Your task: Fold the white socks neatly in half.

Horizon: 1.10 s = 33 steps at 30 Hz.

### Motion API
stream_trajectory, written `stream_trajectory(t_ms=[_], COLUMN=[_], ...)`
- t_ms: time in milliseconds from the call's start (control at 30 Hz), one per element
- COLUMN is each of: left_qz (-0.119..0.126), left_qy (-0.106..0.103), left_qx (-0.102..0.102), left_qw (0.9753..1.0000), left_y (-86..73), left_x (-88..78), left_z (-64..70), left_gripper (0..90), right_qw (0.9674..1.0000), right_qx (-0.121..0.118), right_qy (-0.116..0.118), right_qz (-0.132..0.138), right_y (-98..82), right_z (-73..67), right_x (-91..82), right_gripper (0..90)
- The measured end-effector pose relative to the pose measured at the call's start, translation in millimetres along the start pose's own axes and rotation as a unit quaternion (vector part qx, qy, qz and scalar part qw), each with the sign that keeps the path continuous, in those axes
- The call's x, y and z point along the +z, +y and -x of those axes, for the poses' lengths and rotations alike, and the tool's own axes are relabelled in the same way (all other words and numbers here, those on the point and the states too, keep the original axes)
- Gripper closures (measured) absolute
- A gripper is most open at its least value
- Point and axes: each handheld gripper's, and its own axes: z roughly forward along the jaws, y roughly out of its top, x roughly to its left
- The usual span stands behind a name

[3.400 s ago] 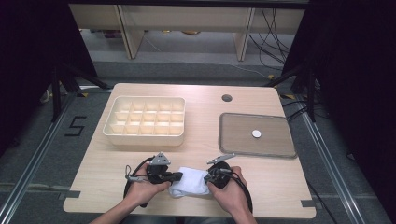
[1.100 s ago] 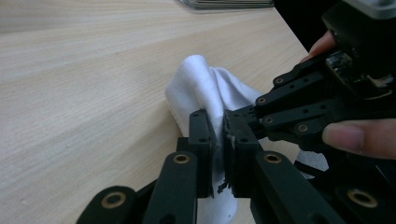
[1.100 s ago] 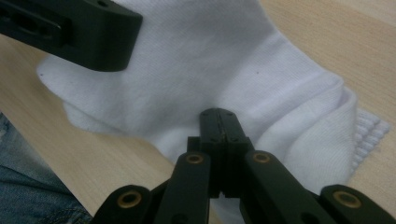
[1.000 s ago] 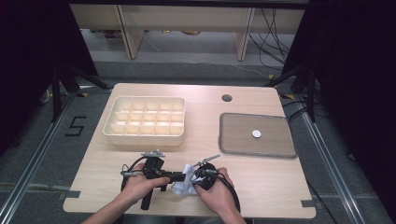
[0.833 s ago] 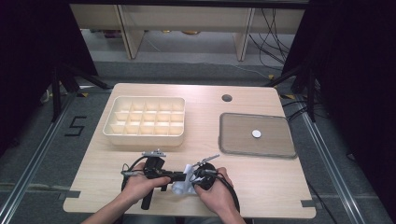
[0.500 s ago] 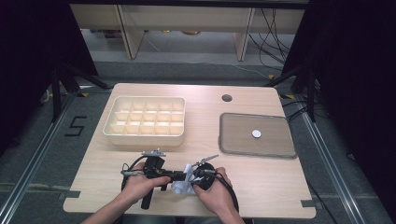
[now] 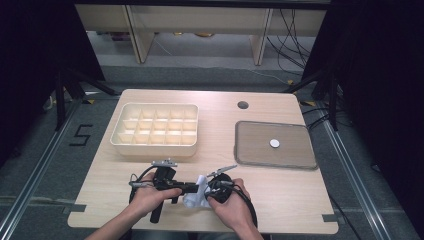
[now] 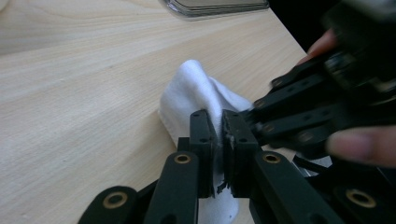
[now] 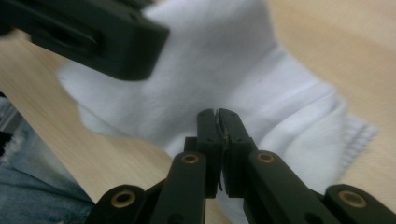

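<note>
- White fabric, a small sock or cloth (image 7: 196, 196), lies on the worktop (image 7: 280, 200) at its near edge, bunched between the two sets of fingers and raised into a peak just beyond the left ones.
- Left gripper (image 8: 219, 135): fingers closed on a fold of the cloth; in the left gripper view a thin layer of fabric runs down between the pads. Only an edge is caught, so any pull sideways could draw it out.
- Right gripper (image 9: 218, 122): fingers all but closed, and they have just parted slightly. The cloth lies directly behind their tips, but whether any fabric sits between the pads cannot be told. If it does not, the next pull moves only one side and the cloth twists instead of spreading.
- Both sets of fingers stand very near each other, the left set crossing just above the right tips in the right gripper view. A collision or a pad pinching the other gripper is the likeliest fault.
- Part of the cloth lies below the right fingers toward the worktop edge; a slack release there could let it slide off onto the person's lap.
- Compartment tray (image 7: 155, 131) and grey lid (image 7: 275, 145) stand well beyond the fingers and are not at risk.
</note>
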Motion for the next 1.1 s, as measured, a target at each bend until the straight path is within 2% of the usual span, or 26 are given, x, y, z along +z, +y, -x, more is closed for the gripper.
stream_trajectory(t_ms=[33, 67, 100, 167, 267, 367, 400, 433, 500, 533, 600, 633, 733, 767, 800, 833, 900, 1000, 1067, 1100], left_qz=[-0.001, -0.003, -0.003, -0.003, -0.004, -0.006, -0.006, -0.007, -0.008, -0.008, -0.008, -0.007, -0.007, -0.007, -0.007, -0.007, -0.008, -0.009, -0.009, -0.008], left_qy=[0.000, -0.001, -0.001, -0.001, -0.001, -0.004, -0.002, -0.003, -0.002, -0.003, -0.002, -0.002, 0.005, 0.005, 0.008, 0.008, 0.008, 0.009, 0.009, 0.009], left_qx=[0.000, 0.001, 0.001, 0.001, 0.000, -0.001, 0.000, 0.000, 0.000, 0.000, 0.000, 0.000, 0.000, 0.000, -0.001, -0.001, 0.000, 0.000, 0.000, 0.000], left_qw=[1.0000, 1.0000, 1.0000, 1.0000, 1.0000, 1.0000, 1.0000, 1.0000, 1.0000, 1.0000, 1.0000, 1.0000, 1.0000, 1.0000, 0.9999, 0.9999, 0.9999, 0.9999, 0.9999, 0.9999], left_y=[0.0, 0.0, 0.1, 0.2, 0.5, 1.3, 1.5, 1.7, 1.9, 2.0, 2.3, 2.5, 2.7, 2.8, 2.8, 2.8, 3.2, 3.8, 3.9, 3.9], left_x=[-0.4, -0.8, -1.0, -1.0, -0.6, -0.5, -0.5, -0.6, -0.4, -0.3, -0.3, -0.3, -0.2, 0.0, 0.2, 0.3, 0.5, 0.5, 0.7, 1.0], left_z=[-0.4, -0.8, -0.8, -0.8, -0.6, -1.1, -1.1, -1.5, -1.9, -1.8, -1.8, -1.7, -0.6, -0.7, -0.4, -0.4, -0.8, -1.2, -1.4, -1.3], left_gripper=[83.2, 83.2, 83.2, 83.2, 83.1, 83.0, 83.0, 82.9, 82.9, 82.9, 82.9, 82.9, 82.8, 82.8, 82.8, 82.8, 82.8, 82.7, 82.7, 82.6], right_qw=[0.9999, 0.9997, 0.9991, 0.9980, 0.9966, 0.9965, 0.9970, 0.9961, 0.9957, 0.9954, 0.9967, 0.9961, 0.9952, 0.9963, 0.9964, 0.9967, 0.9958, 0.9962, 0.9972, 0.9968], right_qx=[0.004, 0.004, -0.004, 0.005, 0.024, 0.040, 0.035, 0.043, 0.054, 0.058, 0.045, 0.056, 0.068, 0.051, 0.053, 0.046, 0.064, 0.059, 0.044, 0.054], right_qy=[-0.003, -0.015, -0.016, -0.038, -0.062, -0.069, -0.063, -0.074, -0.073, -0.076, -0.067, -0.068, -0.070, -0.068, -0.066, -0.067, -0.065, -0.062, -0.058, -0.056], right_qz=[0.010, 0.019, 0.038, 0.050, 0.048, 0.027, 0.029, 0.023, 0.015, 0.012, 0.002, 0.003, -0.005, 0.000, -0.003, -0.003, -0.008, -0.015, -0.013, -0.013], right_y=[1.0, 1.8, 2.5, 2.8, 0.2, -5.9, -8.0, -9.7, -13.3, -14.7, -17.6, -17.4, -17.0, -17.5, -17.4, -17.7, -16.6, -17.4, -18.5, -18.2], right_z=[0.7, 3.7, 9.8, 19.2, 36.6, 48.2, 50.8, 52.1, 55.3, 55.5, 56.1, 53.6, 48.3, 49.2, 48.4, 49.2, 46.0, 44.7, 45.3, 43.3], right_x=[-5.5, -12.4, -20.3, -29.1, -36.2, -34.8, -33.7, -32.3, -27.9, -25.8, -23.2, -21.7, -19.4, -17.8, -17.2, -15.1, -13.8, -11.1, -9.5, -7.6], right_gripper=[88.3, 88.4, 88.6, 88.7, 88.5, 88.1, 87.9, 87.6, 87.4, 87.4, 87.4, 87.4, 87.4, 87.4, 87.3, 87.3, 87.3, 87.3, 87.3, 87.3])
